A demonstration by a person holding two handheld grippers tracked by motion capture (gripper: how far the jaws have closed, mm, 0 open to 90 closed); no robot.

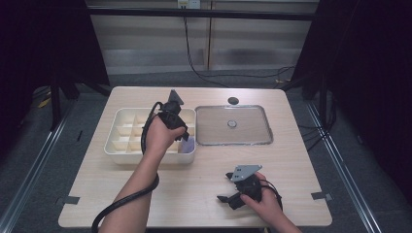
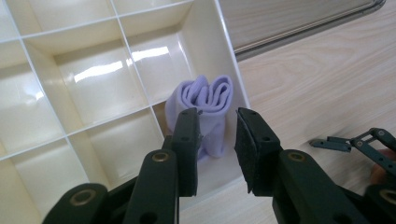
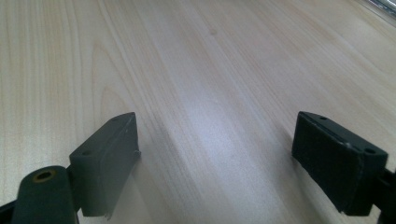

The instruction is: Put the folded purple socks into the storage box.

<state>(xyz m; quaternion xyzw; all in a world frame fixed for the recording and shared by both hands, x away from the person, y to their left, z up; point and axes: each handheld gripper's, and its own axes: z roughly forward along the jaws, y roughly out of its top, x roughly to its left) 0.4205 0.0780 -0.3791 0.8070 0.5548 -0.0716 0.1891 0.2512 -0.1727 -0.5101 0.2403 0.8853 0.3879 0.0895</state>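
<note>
Cloth [image 2: 205,114], lilac and rolled, stands in the organiser's [image 1: 116,145] near right corner compartment, against the right wall; in the high view a sliver of it [image 1: 188,144] shows at that same corner, just under the left hand [image 1: 158,137]. Left gripper [image 2: 217,147] hangs above that compartment, pointing down; its jaws stand a narrow gap apart, one on each side of the roll's lower part, and whether the pads touch the fabric cannot be told; nothing is clamped between them. Organiser is a cream tray split by thin walls into many square cells; it sits on the left half of the surface [image 1: 204,189], toward the far edge; the cells seen beside the cloth hold nothing. Tray [image 1: 265,128], clear and shallow with a metal rim, lies just right of the organiser, near the far right part of the surface; a small round piece [image 1: 232,124] sits in its middle, and a dark disc [image 1: 233,100] lies just beyond its far rim.

Right gripper [image 1: 227,190] rests low near the front edge, right of centre, held by the right hand [image 1: 265,200], well apart from the organiser; its jaws are spread wide over bare wood [image 3: 215,93], holding nothing.
</note>
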